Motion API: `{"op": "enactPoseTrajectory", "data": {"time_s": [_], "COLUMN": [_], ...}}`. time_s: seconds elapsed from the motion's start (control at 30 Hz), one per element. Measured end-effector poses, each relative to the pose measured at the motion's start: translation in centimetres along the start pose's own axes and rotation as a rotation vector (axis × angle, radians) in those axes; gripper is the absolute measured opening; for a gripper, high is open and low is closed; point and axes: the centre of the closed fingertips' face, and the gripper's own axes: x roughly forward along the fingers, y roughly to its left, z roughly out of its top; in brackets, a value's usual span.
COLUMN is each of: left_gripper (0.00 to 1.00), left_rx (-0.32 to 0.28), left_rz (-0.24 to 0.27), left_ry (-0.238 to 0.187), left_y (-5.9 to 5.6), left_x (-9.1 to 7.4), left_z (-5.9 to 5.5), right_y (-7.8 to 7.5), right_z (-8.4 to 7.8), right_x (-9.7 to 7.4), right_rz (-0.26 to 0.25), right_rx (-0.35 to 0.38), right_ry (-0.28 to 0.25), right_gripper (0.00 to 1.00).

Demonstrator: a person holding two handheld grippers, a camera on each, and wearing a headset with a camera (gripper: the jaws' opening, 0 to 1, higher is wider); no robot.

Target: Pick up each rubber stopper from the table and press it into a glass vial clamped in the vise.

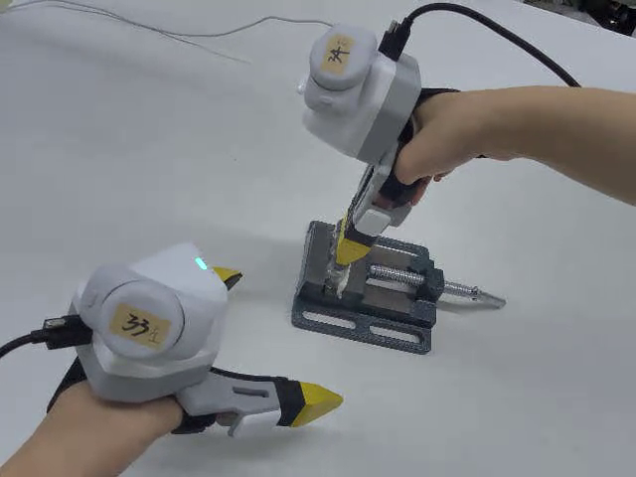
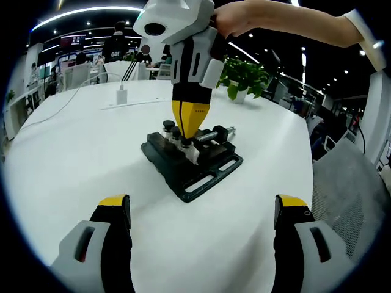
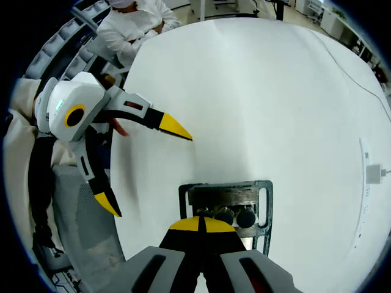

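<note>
The right gripper [image 1: 348, 253] is being held clenched, tips down, directly over the vise [image 1: 363, 320]. Three stoppers [image 3: 225, 215] are being held in a row within the vise. The left gripper [image 1: 277, 337] is being held released, well apart from the vise.

Vise [image 1: 366, 298] on the counter [image 1: 149, 149], one tool above it, the other to its near left.
In the head view the vise sits right of centre, its screw handle [image 1: 467, 290] pointing right; a row of vials [image 3: 225, 215] stands between its jaws; the right tool [image 1: 348, 253] reaches down from above, tips together at that row; the left tool [image 1: 278, 338] is nearer the person and left of the vise, well apart from it, jaws spread and pointing right; a cable [image 1: 179, 30] lies across the counter's far side; in the left gripper view a plant [image 2: 244, 76] stands behind the vise.
</note>
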Motion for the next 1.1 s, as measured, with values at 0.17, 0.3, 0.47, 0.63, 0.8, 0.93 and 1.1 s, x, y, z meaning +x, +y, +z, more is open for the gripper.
{"op": "enactPoseTrajectory", "data": {"time_s": [0.17,0.3,0.47,0.63,0.8,0.93,1.1], "left_gripper": [0.98,0.98,0.98,0.98,0.98,0.98,0.98], "left_rx": [0.010,0.021,0.055,0.088,0.100,0.101,0.098], "left_rz": [0.001,0.003,0.003,0.000,0.005,0.016,0.033], "left_ry": [-0.003,-0.012,-0.019,-0.019,-0.018,-0.022,-0.032], "left_y": [-0.2,-0.3,-0.7,-1.2,-1.3,-1.3,-1.2], "left_x": [-0.1,-0.5,-1.2,-1.6,-1.7,-2.0,-2.8], "left_z": [0.5,1.3,2.2,2.5,2.4,2.4,2.4], "right_y": [0.2,-0.1,0.3,0.8,0.8,0.9,0.7], "right_z": [0.1,0.0,-0.3,-0.2,-0.3,-0.4,-0.3], "right_x": [0.1,0.1,-0.1,-0.3,-0.3,-0.3,-0.4], "right_rz": [-0.037,-0.068,-0.110,-0.196,-0.261,-0.285,-0.314], "right_rx": [-0.058,-0.079,-0.070,-0.188,-0.161,-0.164,-0.156], "right_ry": [0.051,0.069,0.020,-0.092,-0.196,-0.228,-0.266], "right_gripper": [0.00,0.00,0.00,0.00,0.00,0.00,0.00]}}
